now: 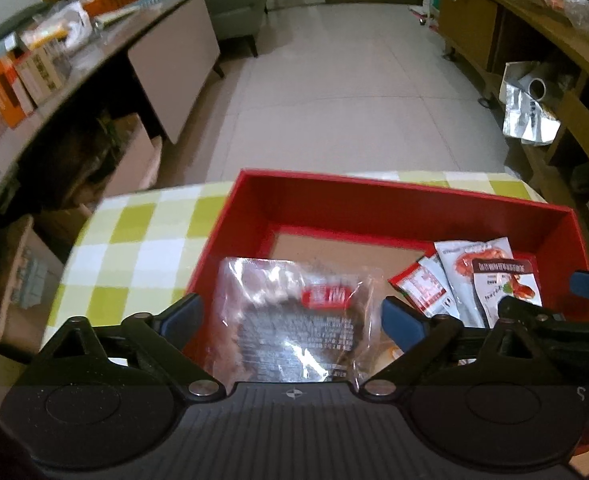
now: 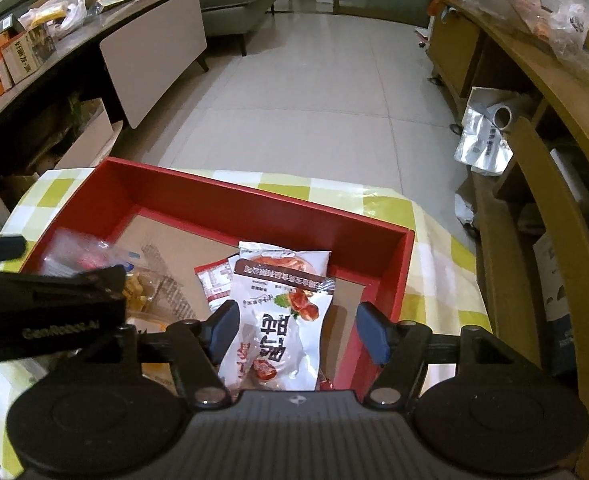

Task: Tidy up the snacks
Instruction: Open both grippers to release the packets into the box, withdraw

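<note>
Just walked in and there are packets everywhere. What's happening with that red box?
A person with a gripper in each hand is sorting snacks into the red box on the checked tablecloth. The left gripper stands open around a clear packet lying in the box. The right gripper is open too, its pads clear of the white snack packet resting on smaller packets.

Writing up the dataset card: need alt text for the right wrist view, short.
The right claw hangs open over a red box on a green-and-white checked tablecloth, with a white snack packet lying between its blue pads, touching the left pad and clear of the right. More packets lie behind it, the left claw enters at left, and tiled floor lies beyond.
</note>
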### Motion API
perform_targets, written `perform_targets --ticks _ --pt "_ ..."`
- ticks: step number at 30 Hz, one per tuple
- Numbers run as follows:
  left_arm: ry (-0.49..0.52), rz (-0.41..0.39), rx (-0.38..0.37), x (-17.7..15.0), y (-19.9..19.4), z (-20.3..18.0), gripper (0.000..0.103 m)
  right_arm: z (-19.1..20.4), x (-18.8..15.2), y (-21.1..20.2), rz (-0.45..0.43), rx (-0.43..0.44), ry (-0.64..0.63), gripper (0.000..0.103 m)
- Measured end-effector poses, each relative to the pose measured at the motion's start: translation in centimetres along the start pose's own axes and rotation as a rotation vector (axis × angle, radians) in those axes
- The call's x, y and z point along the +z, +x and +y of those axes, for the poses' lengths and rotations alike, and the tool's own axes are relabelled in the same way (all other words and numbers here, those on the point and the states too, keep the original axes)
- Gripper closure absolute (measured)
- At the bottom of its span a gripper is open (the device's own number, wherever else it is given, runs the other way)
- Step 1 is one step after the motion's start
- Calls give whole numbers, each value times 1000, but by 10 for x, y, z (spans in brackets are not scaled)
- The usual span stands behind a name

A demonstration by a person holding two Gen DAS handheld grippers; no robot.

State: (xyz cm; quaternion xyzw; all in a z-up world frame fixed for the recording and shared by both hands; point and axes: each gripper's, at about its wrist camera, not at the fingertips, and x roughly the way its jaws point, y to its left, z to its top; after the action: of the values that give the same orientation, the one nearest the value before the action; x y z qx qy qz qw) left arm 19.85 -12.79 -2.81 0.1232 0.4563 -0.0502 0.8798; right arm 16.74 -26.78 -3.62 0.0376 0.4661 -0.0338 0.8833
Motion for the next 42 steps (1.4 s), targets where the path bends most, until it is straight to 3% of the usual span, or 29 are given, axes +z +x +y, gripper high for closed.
perform_targets --ticks 4,23,42 --pt "15 -38 18 3 -7 0 0 1 1 -2 -7 -2 1 28" --pt "-8 -22 29 -2 -23 26 0 17 -5 -28 -39 2 -50 26" --pt "3 25 29 -42 -48 63 0 54 -38 -55 -11 93 -160 22"
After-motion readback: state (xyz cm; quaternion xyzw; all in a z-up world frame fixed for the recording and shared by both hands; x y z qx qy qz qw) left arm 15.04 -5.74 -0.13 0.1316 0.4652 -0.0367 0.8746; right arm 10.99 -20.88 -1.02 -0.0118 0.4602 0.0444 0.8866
